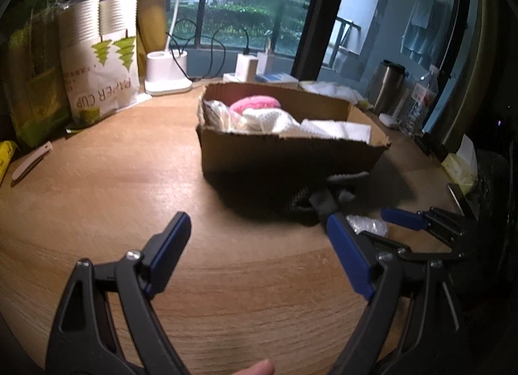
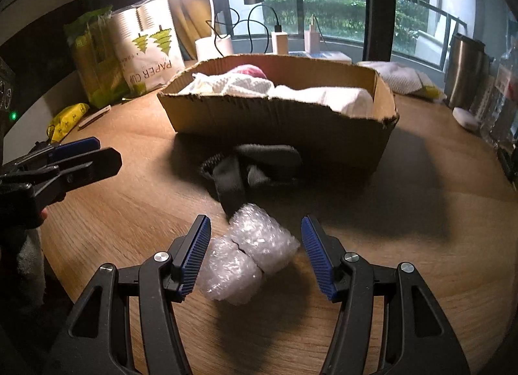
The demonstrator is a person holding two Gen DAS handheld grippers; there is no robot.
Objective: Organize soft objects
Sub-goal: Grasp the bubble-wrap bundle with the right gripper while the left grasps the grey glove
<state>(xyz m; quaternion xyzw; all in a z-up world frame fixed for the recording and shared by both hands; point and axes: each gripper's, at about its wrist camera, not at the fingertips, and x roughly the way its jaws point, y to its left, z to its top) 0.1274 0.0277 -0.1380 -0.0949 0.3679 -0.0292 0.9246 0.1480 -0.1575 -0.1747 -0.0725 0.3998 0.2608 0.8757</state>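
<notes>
A cardboard box [image 1: 285, 154] [image 2: 275, 119] on the wooden table holds white cloths [image 2: 246, 85] and a pink soft thing [image 1: 254, 104]. A dark grey cloth [image 2: 255, 167] [image 1: 336, 195] lies in front of the box. A bubble-wrap roll [image 2: 249, 255] [image 1: 367, 224] lies nearer. My right gripper [image 2: 255, 247] is open with its fingers on either side of the bubble wrap, not closed on it. My left gripper [image 1: 259, 239] is open and empty over bare table, left of the cloth; it shows at the left of the right wrist view [image 2: 81, 154].
Paper cup packs [image 1: 103, 61] and a green bag [image 1: 32, 77] stand at the back left. A white lamp base [image 1: 166, 73], chargers and cables sit behind the box. A steel mug [image 2: 466, 70] and bottle [image 1: 421, 99] stand at the right.
</notes>
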